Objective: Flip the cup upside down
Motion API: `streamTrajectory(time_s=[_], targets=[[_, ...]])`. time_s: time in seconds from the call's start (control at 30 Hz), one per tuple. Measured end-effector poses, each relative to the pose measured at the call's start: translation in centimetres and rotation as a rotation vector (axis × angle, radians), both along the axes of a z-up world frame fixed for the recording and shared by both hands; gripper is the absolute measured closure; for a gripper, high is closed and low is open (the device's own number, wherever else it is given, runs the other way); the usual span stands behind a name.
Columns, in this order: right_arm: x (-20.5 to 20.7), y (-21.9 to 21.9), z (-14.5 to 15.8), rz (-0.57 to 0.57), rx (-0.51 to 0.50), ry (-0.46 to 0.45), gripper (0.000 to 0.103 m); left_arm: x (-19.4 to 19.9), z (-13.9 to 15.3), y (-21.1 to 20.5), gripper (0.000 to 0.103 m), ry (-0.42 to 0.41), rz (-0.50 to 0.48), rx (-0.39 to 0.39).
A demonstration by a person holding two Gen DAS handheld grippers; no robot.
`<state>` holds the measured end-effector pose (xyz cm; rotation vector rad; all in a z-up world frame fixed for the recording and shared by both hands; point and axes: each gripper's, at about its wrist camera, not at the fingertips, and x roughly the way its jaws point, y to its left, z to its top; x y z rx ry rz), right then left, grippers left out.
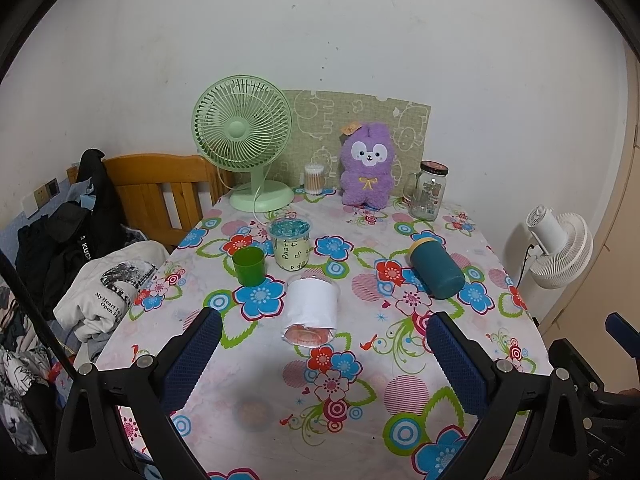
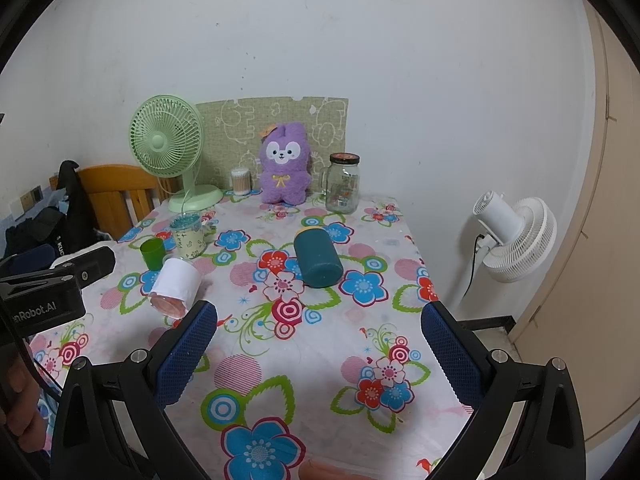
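A small green cup (image 1: 249, 265) stands upright, mouth up, on the floral tablecloth; it also shows in the right wrist view (image 2: 153, 254). A white-wrapped clear cup (image 1: 311, 309) lies on its side just in front of it, also in the right wrist view (image 2: 174, 286). My left gripper (image 1: 322, 354) is open and empty, hovering near the lying cup. My right gripper (image 2: 318, 346) is open and empty above the table's front middle, well short of the cups.
A pale cup with blue contents (image 1: 291, 245) stands behind the green cup. A teal bottle (image 1: 436, 271) lies on its side at right. A green fan (image 1: 244, 140), purple plush (image 1: 366, 164), swab jar (image 1: 314, 179) and glass jar (image 1: 428, 192) line the back. A white fan (image 2: 514, 234) stands beside the table.
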<state>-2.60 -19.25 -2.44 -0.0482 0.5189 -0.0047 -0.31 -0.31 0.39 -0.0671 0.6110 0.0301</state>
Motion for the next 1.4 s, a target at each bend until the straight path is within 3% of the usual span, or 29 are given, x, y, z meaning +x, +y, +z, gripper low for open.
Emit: streamTrajectory(time_s=[0.77,1.07,1.4], targets=[[1.1,-0.3,-0.8,-0.004,0.01,0.035,0.0,0.6,-0.3,0.3,0.0,0.02,-0.001,0.001],[3.8,-0.8,-1.3,-0.003,-0.027,0.067,0.0,3.8,-1.6,-0.8,0.0,0.061,-0.016,0.032],[9.8,-0.8,-2.5,0.018,-0.09,0.118,0.0,9.6,-2.9,-2.3,0.0,0.113,-0.028,0.055]])
